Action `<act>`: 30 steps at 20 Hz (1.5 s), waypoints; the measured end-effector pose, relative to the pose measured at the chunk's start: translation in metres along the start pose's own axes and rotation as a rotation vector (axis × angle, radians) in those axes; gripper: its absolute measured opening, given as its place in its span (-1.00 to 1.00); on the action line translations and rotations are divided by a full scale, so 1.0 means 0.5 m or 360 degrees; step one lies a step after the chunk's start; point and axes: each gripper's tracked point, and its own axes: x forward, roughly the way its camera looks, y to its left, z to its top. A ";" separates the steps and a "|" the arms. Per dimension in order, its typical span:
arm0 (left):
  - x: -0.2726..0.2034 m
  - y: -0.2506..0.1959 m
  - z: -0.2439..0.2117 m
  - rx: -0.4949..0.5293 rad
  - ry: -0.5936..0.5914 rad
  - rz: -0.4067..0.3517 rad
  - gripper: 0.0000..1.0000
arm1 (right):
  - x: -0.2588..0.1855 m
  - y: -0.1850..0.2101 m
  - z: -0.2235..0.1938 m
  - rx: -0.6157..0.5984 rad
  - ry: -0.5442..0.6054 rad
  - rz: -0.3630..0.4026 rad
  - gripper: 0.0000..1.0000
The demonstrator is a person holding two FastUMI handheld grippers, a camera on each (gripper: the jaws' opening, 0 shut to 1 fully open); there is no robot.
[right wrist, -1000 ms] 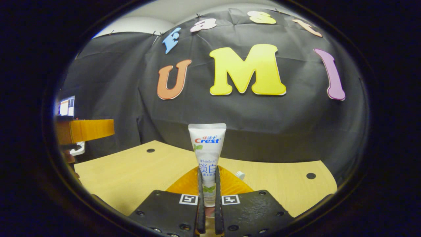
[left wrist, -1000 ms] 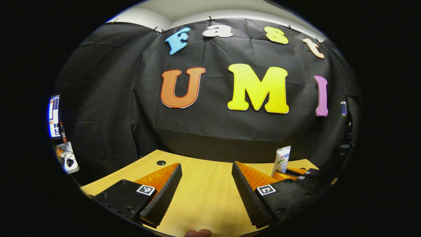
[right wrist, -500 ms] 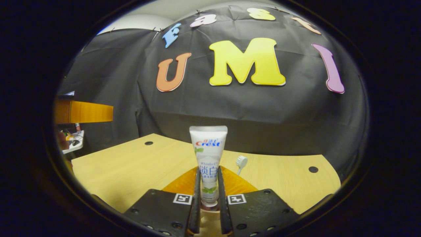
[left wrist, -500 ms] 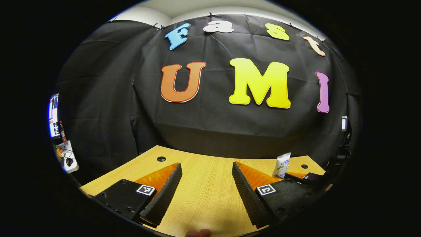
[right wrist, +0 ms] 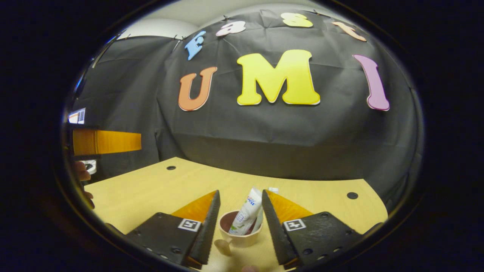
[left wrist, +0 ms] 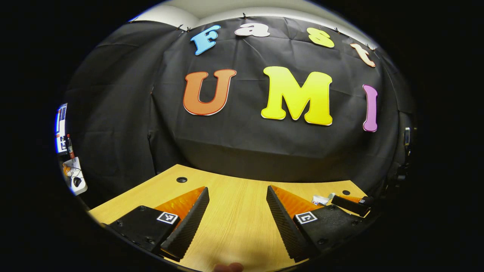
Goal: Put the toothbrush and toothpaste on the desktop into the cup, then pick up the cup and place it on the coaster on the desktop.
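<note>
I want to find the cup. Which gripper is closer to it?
Right. The cup sits between the right gripper's open fingers, toothpaste inside. The left gripper hangs open over bare desktop, farther off.

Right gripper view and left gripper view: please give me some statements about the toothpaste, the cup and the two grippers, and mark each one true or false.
1. The toothpaste stands inside the cup, leaning to one side. True.
2. The right gripper is shut on the toothpaste. False: its fingers are spread apart on either side of the cup and do not press the tube.
3. The left gripper is open over bare desktop. True.
4. The cup lies tipped over on its side. False: it stands upright with its opening up.
5. The cup has a handle. True.
</note>
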 end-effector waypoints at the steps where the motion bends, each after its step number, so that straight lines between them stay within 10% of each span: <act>1: -0.002 -0.004 0.000 -0.0004 -0.0001 -0.0006 0.93 | -0.010 -0.004 0.008 -0.0010 -0.0011 -0.0004 0.43; 6: -0.016 -0.034 0.010 -0.0011 0.0017 -0.0055 0.92 | -0.077 -0.043 0.055 -0.0005 -0.0038 -0.0077 0.89; 16: -0.043 -0.157 -0.049 -0.0004 0.0406 -0.0306 0.94 | -0.293 -0.193 0.130 -0.0040 -0.0011 -0.0262 0.94; 30: -0.076 -0.308 -0.291 0.0075 0.1719 -0.0539 0.94 | -0.480 -0.374 0.094 -0.0003 0.0104 -0.0433 0.94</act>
